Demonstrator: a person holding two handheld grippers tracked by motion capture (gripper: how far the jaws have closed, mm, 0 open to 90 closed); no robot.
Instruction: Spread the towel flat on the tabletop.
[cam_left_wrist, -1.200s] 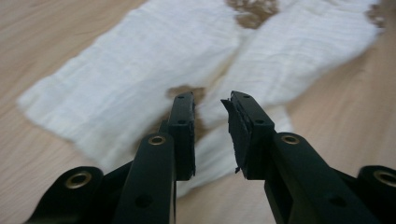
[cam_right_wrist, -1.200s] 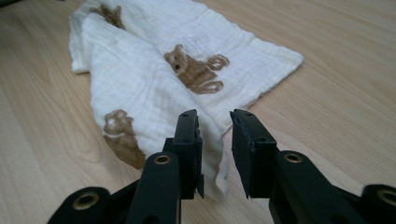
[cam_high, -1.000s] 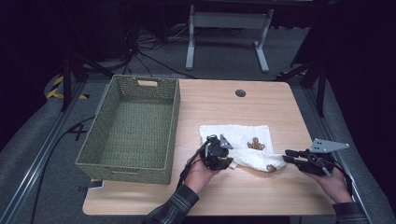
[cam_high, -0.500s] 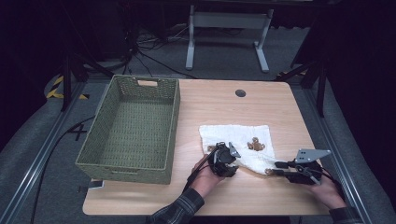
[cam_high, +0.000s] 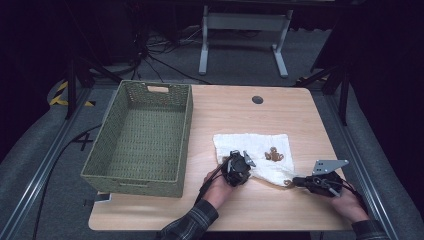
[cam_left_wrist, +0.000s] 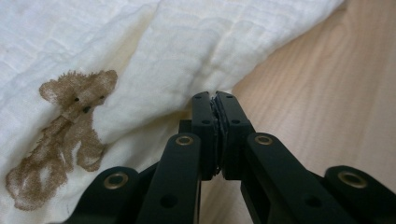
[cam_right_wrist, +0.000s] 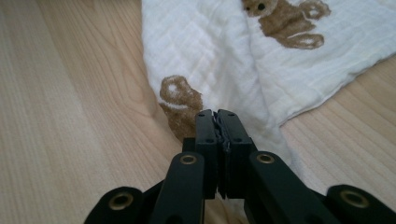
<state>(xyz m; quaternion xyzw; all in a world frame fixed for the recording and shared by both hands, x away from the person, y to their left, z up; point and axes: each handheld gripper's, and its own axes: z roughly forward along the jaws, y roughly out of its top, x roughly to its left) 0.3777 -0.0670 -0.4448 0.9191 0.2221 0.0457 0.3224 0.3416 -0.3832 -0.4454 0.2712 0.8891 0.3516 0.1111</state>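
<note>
Both tongs just clamped onto white bear-printed muslin cloth (cam_high: 255, 150) on the wooden bench (cam_high: 280, 112): left tongs (cam_left_wrist: 215, 100) at seven o'clock corner, right tongs (cam_right_wrist: 217, 116) at five.

A light wooden desk (cam_high: 280, 115) with rounded corners stands on grey carpeted floor (cam_high: 40, 165) in a dim room; the desk top is the brightest area, and its far surroundings fall into near darkness. A small round black grommet (cam_high: 257, 99) sits near the desk's far edge. Beyond it, a grey metal stand (cam_high: 243, 35) with two splayed legs rests on the floor beside a tangle of black cables (cam_high: 150, 55). Metal rails (cam_high: 37, 175) run along the floor on both sides. Yellow-and-black hazard tape (cam_high: 62, 94) marks the floor at left.
</note>
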